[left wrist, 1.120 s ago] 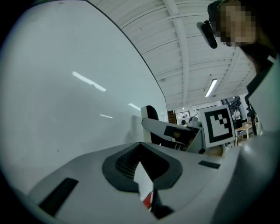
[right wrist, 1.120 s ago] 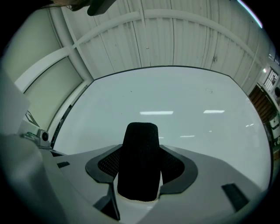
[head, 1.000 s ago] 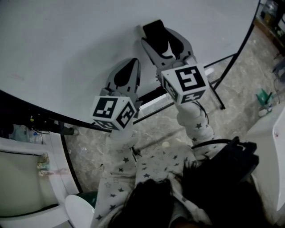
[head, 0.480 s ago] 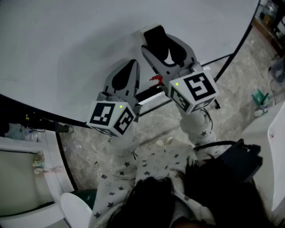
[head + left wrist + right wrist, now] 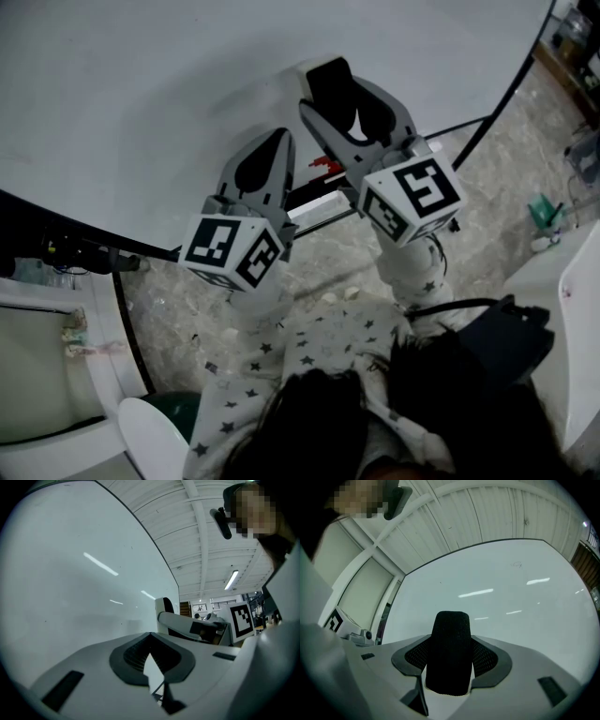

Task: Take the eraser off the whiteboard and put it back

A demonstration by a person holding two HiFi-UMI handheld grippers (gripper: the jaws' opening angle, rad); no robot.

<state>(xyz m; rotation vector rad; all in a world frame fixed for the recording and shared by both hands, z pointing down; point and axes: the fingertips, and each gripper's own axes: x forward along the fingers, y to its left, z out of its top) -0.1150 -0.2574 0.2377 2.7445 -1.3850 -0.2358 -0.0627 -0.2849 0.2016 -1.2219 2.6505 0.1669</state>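
Right tongs (image 5: 451, 639) on black eraser (image 5: 328, 80) (left tongs (image 5: 150, 637) together) near whiteboard (image 5: 511, 597).

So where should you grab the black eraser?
By the eraser's two long sides, about halfway along, coming straight at the whiteboard. It is long and narrow, so those flat sides fit between the jaws, which is how the right gripper holds it.

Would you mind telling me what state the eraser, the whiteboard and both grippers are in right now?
right gripper: shut on the eraser.
eraser: held up close to the whiteboard; whether it touches cannot be told.
left gripper: jaws together, nothing between them.
whiteboard: upright, almost blank.
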